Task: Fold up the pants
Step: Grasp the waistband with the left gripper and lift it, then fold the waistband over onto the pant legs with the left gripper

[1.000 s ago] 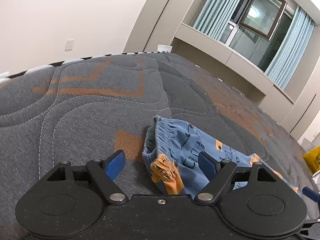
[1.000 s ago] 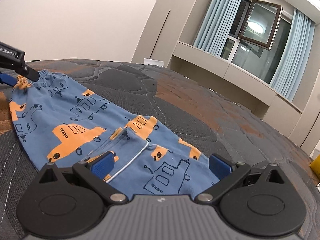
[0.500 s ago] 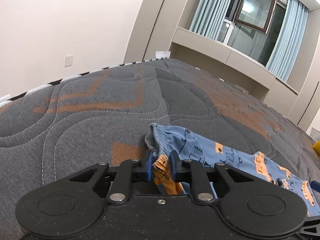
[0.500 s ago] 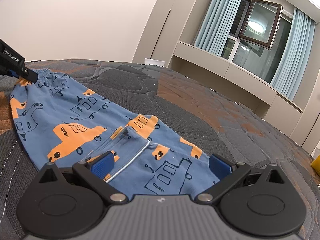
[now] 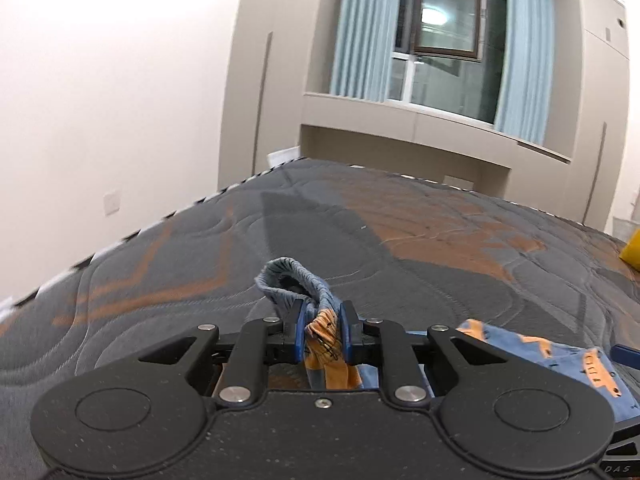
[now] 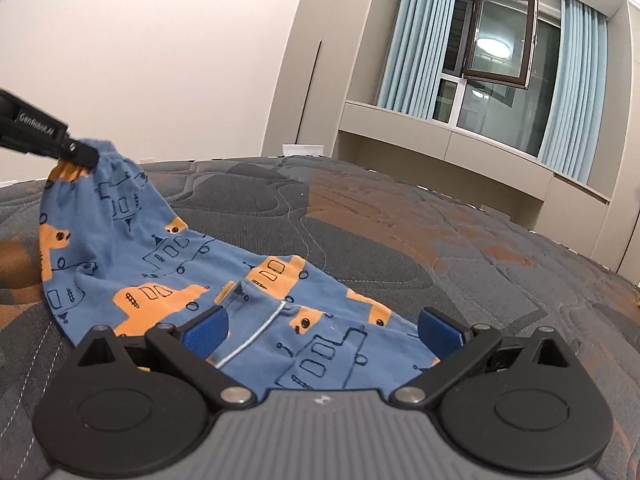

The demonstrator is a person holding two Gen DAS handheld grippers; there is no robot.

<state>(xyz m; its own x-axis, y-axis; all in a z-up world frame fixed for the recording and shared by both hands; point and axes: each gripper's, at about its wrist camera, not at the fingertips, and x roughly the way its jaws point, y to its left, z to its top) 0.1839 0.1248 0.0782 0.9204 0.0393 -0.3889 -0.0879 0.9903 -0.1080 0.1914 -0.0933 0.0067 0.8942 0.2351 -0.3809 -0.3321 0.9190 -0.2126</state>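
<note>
In the left wrist view, the left gripper point(image 5: 322, 330) has just squeezed its two blue pads point(image 5: 298, 334) together and pinches the bunched waistband of the pants point(image 5: 298, 284), lifting that end off the gray and orange mattress point(image 5: 420, 240). The rest of the pants trails off to the right. One yellow thing point(image 5: 631, 249) sits at the far right edge, and one window point(image 5: 444, 40) has two blue curtains. In the right wrist view, the right gripper point(image 6: 322, 326) has its two fingers wide apart, holding nothing, low over the near end of the one pair of pants, which lies flat there. Nothing blocks the pants
</note>
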